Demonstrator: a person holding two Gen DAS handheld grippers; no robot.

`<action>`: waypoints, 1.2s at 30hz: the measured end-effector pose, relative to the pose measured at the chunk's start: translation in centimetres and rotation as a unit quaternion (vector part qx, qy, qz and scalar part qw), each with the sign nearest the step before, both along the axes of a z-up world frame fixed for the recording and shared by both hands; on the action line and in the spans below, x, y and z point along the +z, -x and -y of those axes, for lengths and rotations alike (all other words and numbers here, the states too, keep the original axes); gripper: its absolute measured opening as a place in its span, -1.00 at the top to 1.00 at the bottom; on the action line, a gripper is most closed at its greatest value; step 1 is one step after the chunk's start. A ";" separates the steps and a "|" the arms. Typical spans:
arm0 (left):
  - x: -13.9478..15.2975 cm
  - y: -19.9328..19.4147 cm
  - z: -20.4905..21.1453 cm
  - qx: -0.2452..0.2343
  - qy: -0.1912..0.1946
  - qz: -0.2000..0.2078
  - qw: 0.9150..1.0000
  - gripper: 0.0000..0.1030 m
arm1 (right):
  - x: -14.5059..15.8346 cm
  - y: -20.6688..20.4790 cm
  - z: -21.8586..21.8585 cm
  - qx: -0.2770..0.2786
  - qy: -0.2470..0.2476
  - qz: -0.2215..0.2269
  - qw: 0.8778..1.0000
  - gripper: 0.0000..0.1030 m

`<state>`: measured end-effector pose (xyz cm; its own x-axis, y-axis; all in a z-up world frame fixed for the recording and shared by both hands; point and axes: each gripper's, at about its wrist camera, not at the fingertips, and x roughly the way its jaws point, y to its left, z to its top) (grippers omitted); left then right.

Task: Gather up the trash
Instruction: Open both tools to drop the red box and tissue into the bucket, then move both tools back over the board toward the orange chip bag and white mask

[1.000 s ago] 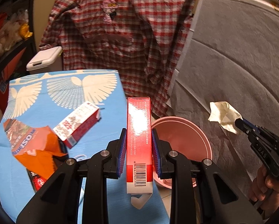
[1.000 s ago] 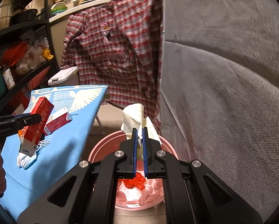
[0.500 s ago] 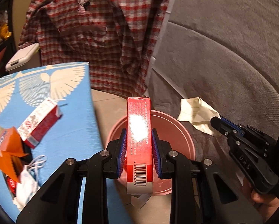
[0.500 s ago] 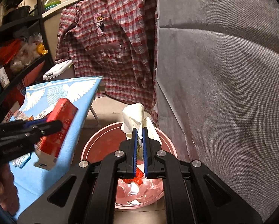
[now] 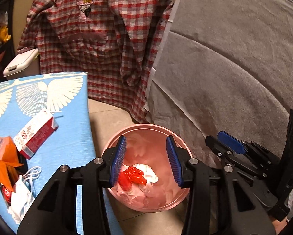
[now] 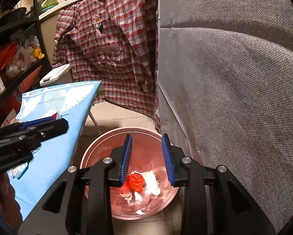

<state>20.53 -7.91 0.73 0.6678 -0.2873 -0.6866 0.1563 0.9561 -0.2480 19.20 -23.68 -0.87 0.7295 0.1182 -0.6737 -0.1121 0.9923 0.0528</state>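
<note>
A pink bin (image 5: 146,126) stands on the floor beside the blue table; it also shows in the right wrist view (image 6: 103,137). Inside lie a red crumpled wrapper (image 5: 134,174), a red box end (image 5: 124,183) and white paper (image 5: 149,173). My left gripper (image 5: 145,163) is open and empty above the bin. My right gripper (image 6: 147,160) is open and empty above the bin too. A red-and-white carton (image 5: 35,134), an orange packet (image 5: 3,156) and a white face mask (image 5: 22,195) lie on the table.
The blue table (image 5: 72,137) with white wing prints is left of the bin. A red plaid shirt (image 5: 99,39) hangs behind. A grey fabric wall (image 5: 234,68) is on the right. Dark shelves (image 6: 13,49) with clutter stand at far left.
Both grippers opened over the bin. The red box left my left gripper and the crumpled paper left my right gripper; both now lie in the bin.
</note>
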 end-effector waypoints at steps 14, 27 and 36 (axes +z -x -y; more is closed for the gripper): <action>3.2 2.2 -5.9 0.042 0.008 0.031 0.999 0.18 | 2.8 1.6 -2.2 0.008 -0.014 0.040 0.999 0.37; 5.2 5.4 -13.7 0.082 -0.009 0.050 0.995 0.21 | 5.8 3.9 -9.0 0.042 -0.006 0.087 0.995 0.37; 4.8 7.1 -22.1 0.127 -0.022 0.050 0.990 0.33 | 6.2 4.9 -12.9 0.079 -0.020 0.095 0.992 0.37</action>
